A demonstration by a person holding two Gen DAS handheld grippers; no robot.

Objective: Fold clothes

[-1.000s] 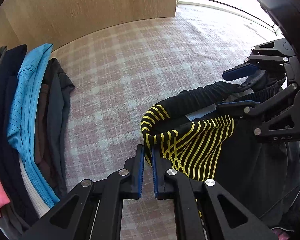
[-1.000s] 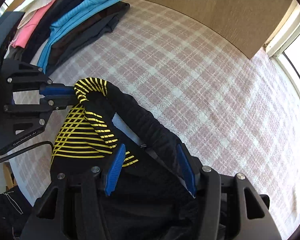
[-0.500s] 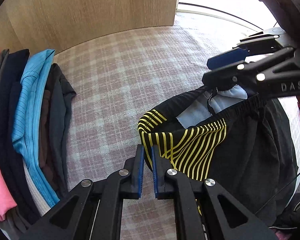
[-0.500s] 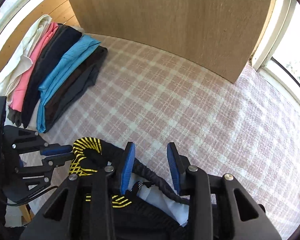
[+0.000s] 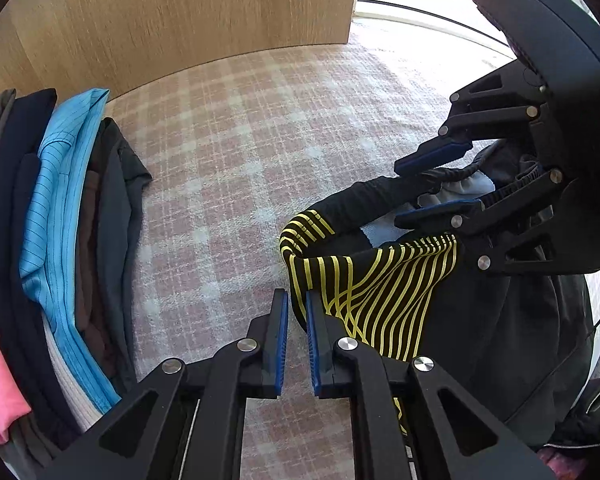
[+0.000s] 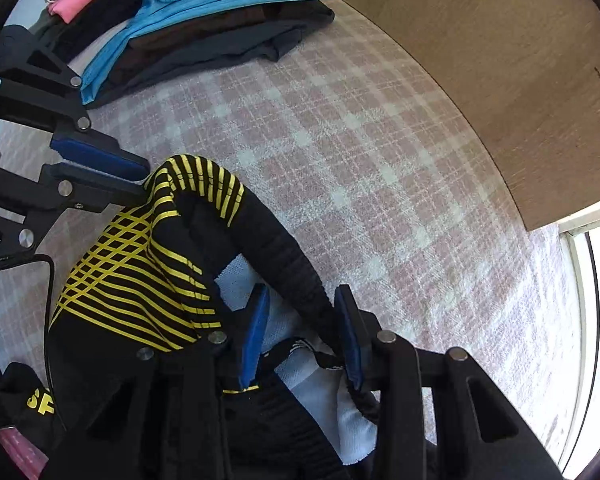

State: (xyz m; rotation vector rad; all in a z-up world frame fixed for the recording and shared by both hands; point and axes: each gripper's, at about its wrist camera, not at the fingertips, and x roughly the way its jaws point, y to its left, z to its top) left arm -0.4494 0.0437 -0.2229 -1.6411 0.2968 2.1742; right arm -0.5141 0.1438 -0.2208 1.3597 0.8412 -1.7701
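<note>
A pair of black shorts [image 5: 480,320] with yellow stripes is being held up over the near part of a bed covered by a pink checked bedspread [image 5: 260,152], its lower half sagging onto the cover. The left tool [image 5: 296,308] is pinching the striped corner of the waistband, its jaws nearly together with the cloth edge between them. The right tool [image 6: 300,320] is closing around the black elastic waistband [image 6: 284,252] farther along; its jaws have just been narrowing, and the band is lying between the blue pads [image 6: 254,336], though whether it is being pressed firmly cannot be told. A stack of folded clothes [image 5: 60,240] is lying along the bed's left edge, well apart from the shorts, and a wooden panel [image 5: 180,20] is standing along the far edge. The shorts are being judged as light, soft and limp, with a slippery sports weave and a loose pale lining [image 6: 240,280] that is likely to bunch. The thick gathered waistband is being taken as the surest place to hold, at its two ends, so that the fabric is being hung flat before it is laid down and doubled over.
</note>
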